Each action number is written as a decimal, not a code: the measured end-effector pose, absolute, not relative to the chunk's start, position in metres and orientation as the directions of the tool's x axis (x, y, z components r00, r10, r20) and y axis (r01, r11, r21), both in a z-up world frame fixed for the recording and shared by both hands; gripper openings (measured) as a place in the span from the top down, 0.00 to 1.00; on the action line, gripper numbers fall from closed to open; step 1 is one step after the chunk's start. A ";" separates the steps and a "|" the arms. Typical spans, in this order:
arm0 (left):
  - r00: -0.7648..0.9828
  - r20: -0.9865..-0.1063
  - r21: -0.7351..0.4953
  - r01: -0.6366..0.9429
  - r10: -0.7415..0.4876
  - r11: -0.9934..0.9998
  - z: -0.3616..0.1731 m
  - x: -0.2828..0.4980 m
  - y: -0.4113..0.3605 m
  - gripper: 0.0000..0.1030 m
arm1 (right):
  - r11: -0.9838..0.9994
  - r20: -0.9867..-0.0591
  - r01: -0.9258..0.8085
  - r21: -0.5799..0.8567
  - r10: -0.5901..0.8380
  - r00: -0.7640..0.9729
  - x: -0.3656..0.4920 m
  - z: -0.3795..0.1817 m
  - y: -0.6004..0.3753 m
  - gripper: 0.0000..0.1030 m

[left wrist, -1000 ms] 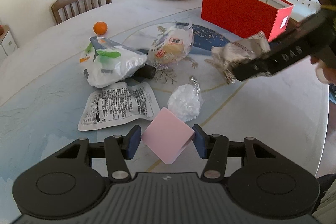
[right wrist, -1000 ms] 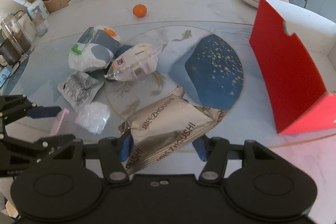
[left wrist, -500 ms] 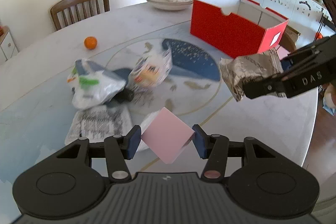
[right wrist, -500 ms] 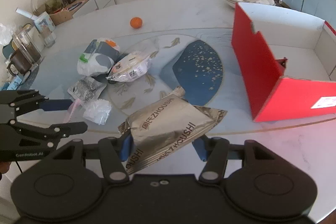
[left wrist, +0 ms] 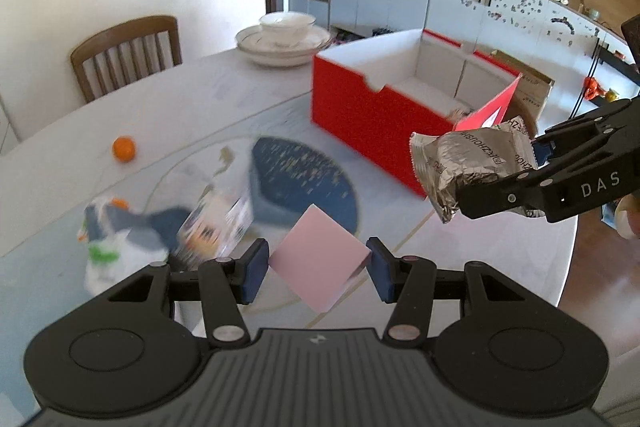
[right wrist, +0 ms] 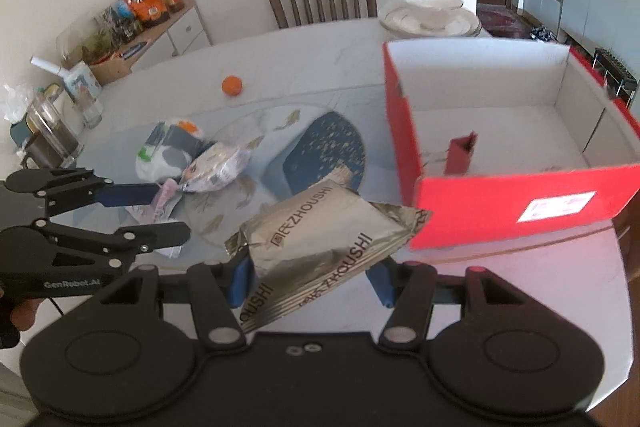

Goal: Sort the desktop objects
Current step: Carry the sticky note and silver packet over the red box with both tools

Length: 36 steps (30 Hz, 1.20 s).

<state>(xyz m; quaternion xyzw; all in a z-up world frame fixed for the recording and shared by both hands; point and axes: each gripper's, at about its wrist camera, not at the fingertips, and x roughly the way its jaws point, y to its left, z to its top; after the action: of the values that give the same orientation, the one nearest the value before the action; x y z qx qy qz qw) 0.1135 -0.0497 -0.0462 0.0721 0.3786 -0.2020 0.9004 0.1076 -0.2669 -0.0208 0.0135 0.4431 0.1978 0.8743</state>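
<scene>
My left gripper (left wrist: 317, 263) is shut on a pink sticky-note pad (left wrist: 318, 257) and holds it above the table. My right gripper (right wrist: 310, 277) is shut on a silver foil snack packet (right wrist: 320, 247) and holds it in the air just left of the open red box (right wrist: 516, 207). In the left wrist view the packet (left wrist: 468, 163) hangs in front of the red box (left wrist: 372, 115). The box has a white inside and a small dark red item (right wrist: 460, 157) in it. Several snack bags (right wrist: 192, 159) lie at mid-table.
An orange (right wrist: 232, 85) lies on the round marble table (right wrist: 300, 47). Stacked plates with a bowl (left wrist: 284, 37) stand at the far edge by a wooden chair (left wrist: 128, 55). Jars and a glass pitcher (right wrist: 48, 131) stand to the left. The table edge (left wrist: 568, 267) is at the right.
Both grippers have risen and moved toward the red box with their loads. The box's open inside has come into view, and the snack bags have dropped lower and further away.
</scene>
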 end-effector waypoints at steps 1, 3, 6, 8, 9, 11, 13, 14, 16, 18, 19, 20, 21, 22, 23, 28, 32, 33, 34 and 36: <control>0.634 -0.707 -0.024 0.421 -0.313 0.907 -0.043 0.115 -0.055 0.49 | 0.919 -0.765 -0.337 0.205 0.365 0.530 0.109 -0.018 -0.272 0.44; 0.649 -0.692 -0.022 0.418 -0.316 0.908 -0.036 0.119 -0.065 0.49 | 0.913 -0.756 -0.346 0.217 0.381 0.532 0.114 -0.012 -0.282 0.44; 0.667 -0.673 -0.015 0.420 -0.319 0.908 -0.026 0.125 -0.081 0.49 | 0.908 -0.744 -0.360 0.215 0.391 0.542 0.122 -0.002 -0.296 0.44; 0.677 -0.663 -0.007 0.422 -0.320 0.907 -0.021 0.130 -0.091 0.49 | 0.904 -0.735 -0.369 0.216 0.400 0.548 0.128 0.005 -0.305 0.44; 0.681 -0.659 -0.003 0.423 -0.320 0.906 -0.018 0.133 -0.095 0.49 | 0.902 -0.731 -0.375 0.213 0.401 0.552 0.131 0.008 -0.310 0.44; 0.690 -0.649 0.003 0.424 -0.321 0.906 -0.014 0.139 -0.105 0.49 | 0.901 -0.724 -0.383 0.203 0.401 0.561 0.139 0.013 -0.318 0.44; 0.699 -0.639 0.009 0.424 -0.321 0.905 -0.009 0.144 -0.114 0.49 | 0.901 -0.719 -0.387 0.195 0.400 0.569 0.147 0.017 -0.327 0.44; 0.702 -0.635 0.012 0.425 -0.321 0.905 -0.007 0.147 -0.117 0.49 | 0.902 -0.716 -0.388 0.192 0.399 0.573 0.151 0.019 -0.331 0.44; 0.710 -0.627 0.020 0.426 -0.321 0.904 -0.002 0.153 -0.126 0.49 | 0.902 -0.711 -0.388 0.189 0.398 0.579 0.160 0.022 -0.340 0.44; 0.714 -0.621 0.023 0.430 -0.324 0.903 0.002 0.159 -0.135 0.49 | 0.905 -0.707 -0.386 0.180 0.392 0.589 0.167 0.025 -0.349 0.44; 0.714 -0.619 0.026 0.434 -0.327 0.901 0.004 0.162 -0.140 0.49 | 0.906 -0.705 -0.385 0.178 0.390 0.592 0.171 0.026 -0.354 0.44; 0.716 -0.617 0.030 0.437 -0.327 0.899 0.006 0.166 -0.145 0.49 | 0.908 -0.704 -0.382 0.175 0.386 0.596 0.176 0.027 -0.359 0.44; 0.716 -0.616 0.034 0.441 -0.329 0.897 0.007 0.169 -0.150 0.49 | 0.910 -0.702 -0.379 0.169 0.381 0.601 0.178 0.027 -0.363 0.44; 0.715 -0.615 0.038 0.448 -0.332 0.893 0.009 0.173 -0.156 0.49 | 0.912 -0.701 -0.376 0.163 0.375 0.606 0.181 0.027 -0.368 0.44; 0.715 -0.613 0.042 0.453 -0.335 0.891 0.010 0.176 -0.161 0.49 | 0.915 -0.701 -0.371 0.158 0.369 0.611 0.184 0.027 -0.373 0.44; 0.709 -0.613 0.064 0.484 -0.349 0.872 0.013 0.196 -0.190 0.49 | 0.927 -0.704 -0.344 0.147 0.343 0.622 0.197 0.023 -0.396 0.44; 0.684 -0.629 0.047 0.508 -0.370 0.860 0.011 0.216 -0.207 0.49 | 0.936 -0.716 -0.319 0.149 0.325 0.618 0.210 0.017 -0.412 0.44; 0.676 -0.634 0.040 0.514 -0.376 0.857 0.010 0.222 -0.210 0.49 | 0.939 -0.720 -0.312 0.145 0.316 0.617 0.213 0.015 -0.416 0.44; 0.668 -0.640 0.036 0.520 -0.380 0.854 0.009 0.228 -0.215 0.49 | 0.941 -0.724 -0.308 0.141 0.310 0.616 0.216 0.013 -0.419 0.44; 0.657 -0.649 0.028 0.525 -0.384 0.851 0.006 0.239 -0.223 0.49 | 0.944 -0.730 -0.303 0.133 0.300 0.614 0.221 0.010 -0.425 0.44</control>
<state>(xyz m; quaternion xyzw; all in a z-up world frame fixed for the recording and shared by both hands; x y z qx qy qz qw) 0.2390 -0.2227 0.0063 0.1072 0.3292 -0.2512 0.9039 0.2212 -0.4248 0.0098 -0.0020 0.4060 0.1678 0.8983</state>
